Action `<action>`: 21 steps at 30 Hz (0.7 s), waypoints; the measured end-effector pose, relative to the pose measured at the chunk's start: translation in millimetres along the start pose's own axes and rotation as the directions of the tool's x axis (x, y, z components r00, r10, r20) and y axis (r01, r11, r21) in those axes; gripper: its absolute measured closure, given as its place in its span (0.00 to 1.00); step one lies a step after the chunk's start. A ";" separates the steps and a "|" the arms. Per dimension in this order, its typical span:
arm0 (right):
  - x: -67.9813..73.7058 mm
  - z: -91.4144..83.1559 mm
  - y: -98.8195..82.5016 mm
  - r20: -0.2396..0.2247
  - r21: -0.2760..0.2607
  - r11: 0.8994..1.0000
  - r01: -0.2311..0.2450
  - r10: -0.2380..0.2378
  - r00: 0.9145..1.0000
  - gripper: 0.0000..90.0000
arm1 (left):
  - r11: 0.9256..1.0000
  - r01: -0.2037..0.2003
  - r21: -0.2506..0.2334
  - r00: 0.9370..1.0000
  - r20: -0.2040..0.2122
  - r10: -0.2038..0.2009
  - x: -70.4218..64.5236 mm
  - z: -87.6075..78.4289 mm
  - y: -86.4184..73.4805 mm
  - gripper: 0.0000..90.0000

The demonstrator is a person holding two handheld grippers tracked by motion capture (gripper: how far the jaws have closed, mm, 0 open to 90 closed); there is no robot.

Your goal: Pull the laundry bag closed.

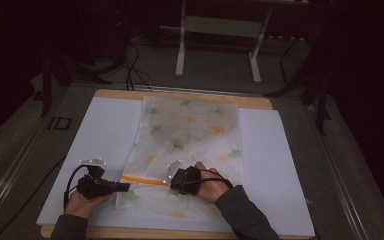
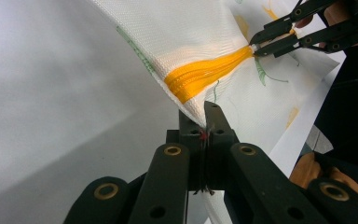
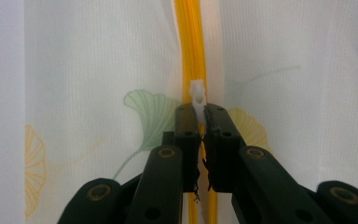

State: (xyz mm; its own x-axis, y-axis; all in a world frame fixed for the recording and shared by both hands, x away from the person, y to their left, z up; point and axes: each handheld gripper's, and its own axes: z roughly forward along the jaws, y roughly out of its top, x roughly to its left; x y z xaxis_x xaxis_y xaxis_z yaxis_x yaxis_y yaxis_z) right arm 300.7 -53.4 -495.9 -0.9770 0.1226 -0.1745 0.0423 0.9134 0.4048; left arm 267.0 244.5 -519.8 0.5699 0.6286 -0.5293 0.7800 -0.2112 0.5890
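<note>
A white fabric cover [image 1: 190,130] printed with green and yellow leaves lies flat on the table, and an orange zipper [image 1: 142,180] runs across its near end. My left gripper [image 1: 127,187] is shut on the fabric edge [image 2: 186,105] at the zipper's left end. In the left gripper view its closed tip [image 2: 204,116] pinches the cloth just below the orange zipper [image 2: 205,74], lifting it slightly. My right gripper [image 1: 172,182] is shut on the white zipper pull [image 3: 197,95], with the tip [image 3: 201,116] on the zipper [image 3: 193,46]. The left gripper view catches that right gripper [image 2: 254,49] farther along the zipper.
A white sheet [image 1: 105,135] covers the wooden table [image 1: 120,94] under the cover. Behind the table stands a white-legged frame [image 1: 181,50] with cables on the floor. A small black object [image 1: 60,122] lies on the floor at the left.
</note>
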 end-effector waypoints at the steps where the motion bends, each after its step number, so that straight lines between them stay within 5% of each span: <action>1: -0.5 -0.3 -0.7 0.001 0.000 1.000 0.001 -0.001 1.000 0.94 | 1.000 0.001 -0.001 1.000 0.000 -0.001 0.0 -0.1 -0.1 0.99; 21: -1.2 -5.0 -11.0 0.010 0.006 1.000 -0.009 0.009 1.000 0.94 | 1.000 0.002 -0.003 1.000 0.001 -0.002 0.3 -0.7 -0.2 0.99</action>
State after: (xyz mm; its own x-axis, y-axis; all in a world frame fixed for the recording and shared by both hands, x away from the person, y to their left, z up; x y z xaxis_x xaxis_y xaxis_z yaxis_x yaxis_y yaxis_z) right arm 300.4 -65.5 -495.6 -0.9745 0.1346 -0.1796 0.0524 0.9145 0.4011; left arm 266.8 245.3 -519.6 0.5685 0.6284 -0.5310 0.7805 -0.2080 0.5895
